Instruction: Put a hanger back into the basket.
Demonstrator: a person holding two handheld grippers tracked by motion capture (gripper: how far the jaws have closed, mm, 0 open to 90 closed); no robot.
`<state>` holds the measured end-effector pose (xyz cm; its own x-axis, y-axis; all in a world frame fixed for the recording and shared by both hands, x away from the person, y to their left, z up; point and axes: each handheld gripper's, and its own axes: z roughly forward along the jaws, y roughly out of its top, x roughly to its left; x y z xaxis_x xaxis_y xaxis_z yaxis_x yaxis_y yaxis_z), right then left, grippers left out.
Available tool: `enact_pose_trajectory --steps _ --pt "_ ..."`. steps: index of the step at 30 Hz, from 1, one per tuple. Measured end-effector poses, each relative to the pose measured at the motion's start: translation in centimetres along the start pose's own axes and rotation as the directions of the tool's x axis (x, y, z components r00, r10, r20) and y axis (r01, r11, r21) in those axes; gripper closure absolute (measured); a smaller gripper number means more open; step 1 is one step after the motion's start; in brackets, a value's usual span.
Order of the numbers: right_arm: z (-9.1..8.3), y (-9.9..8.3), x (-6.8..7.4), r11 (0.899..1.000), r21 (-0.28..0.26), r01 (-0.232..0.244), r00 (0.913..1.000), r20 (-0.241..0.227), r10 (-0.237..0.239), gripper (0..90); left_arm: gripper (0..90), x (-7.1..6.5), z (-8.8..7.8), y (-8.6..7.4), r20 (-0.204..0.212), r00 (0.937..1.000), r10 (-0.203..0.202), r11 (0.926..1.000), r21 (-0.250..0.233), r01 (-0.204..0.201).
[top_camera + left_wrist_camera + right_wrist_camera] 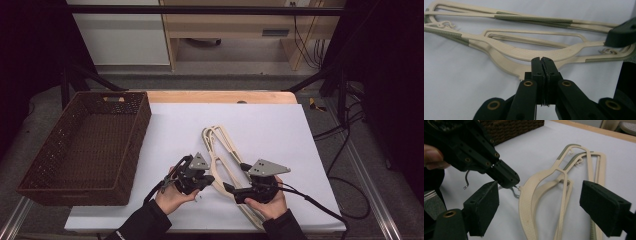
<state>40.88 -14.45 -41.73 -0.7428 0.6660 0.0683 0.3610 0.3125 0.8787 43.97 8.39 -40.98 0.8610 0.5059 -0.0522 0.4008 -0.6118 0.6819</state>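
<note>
Two cream plastic clothes hangers [222,150] with grey-green ribbed grip strips lie stacked on the white sheet [270,125] that covers the tabletop, near its front edge and between the person's two hands. In the high view they stretch from the middle of the sheet back toward the person, one lying partly over the other.

The left tool [200,181] sits just left of the hangers, held in the left hand [172,197]. In the left gripper view its two black jaws are pressed fully together right at the hangers' curved neck. In the right gripper view the tip of this tool meets a thin metal wire hook [515,191] at the top of a hanger, and a second wire hook [466,181] curls out below the tool's body. Whether the closed jaws actually pinch a hook — or merely rest against it — cannot be told.

The right tool [235,191] is held in the right hand [267,205], over the near ends of the hangers. Its jaws stand wide apart in the right gripper view, the foam-faced pads [485,207] on either side of the hangers' shoulders without touching them; nothing is gripped.

A dark brown woven basket [55,145] with a cut-out handle stands at the left of the tabletop, well apart from the hangers.
</note>
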Motion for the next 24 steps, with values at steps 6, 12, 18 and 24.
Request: enact_pose_trajectory --steps 6,12,18,24 --pt "1.0 -0.4 0.3 0.999 0.048 0.002 1.0000 -0.004 -0.002 25.5 88.5 0.0 -0.2 0.1 -0.002 0.9999 -0.013 0.9999 -0.011 0.013" --pt "1.9 -0.9 0.6 0.995 0.099 0.028 0.9996 0.004 -0.028 33.5 88.5 -0.2 -0.1 0.2 -0.004 0.9996 -0.026 0.9996 -0.014 0.026" --pt "2.9 -1.2 1.3 0.986 0.150 0.072 0.9972 0.007 -0.074 41.8 88.5 -0.3 -0.2 0.3 0.001 0.9995 -0.031 0.9993 -0.020 0.031" --pt "3.6 -1.7 1.4 0.975 0.193 0.110 0.9936 0.007 -0.113 58.7 88.5 -0.4 -0.2 0.3 -0.003 0.9995 -0.030 0.9994 -0.019 0.030"
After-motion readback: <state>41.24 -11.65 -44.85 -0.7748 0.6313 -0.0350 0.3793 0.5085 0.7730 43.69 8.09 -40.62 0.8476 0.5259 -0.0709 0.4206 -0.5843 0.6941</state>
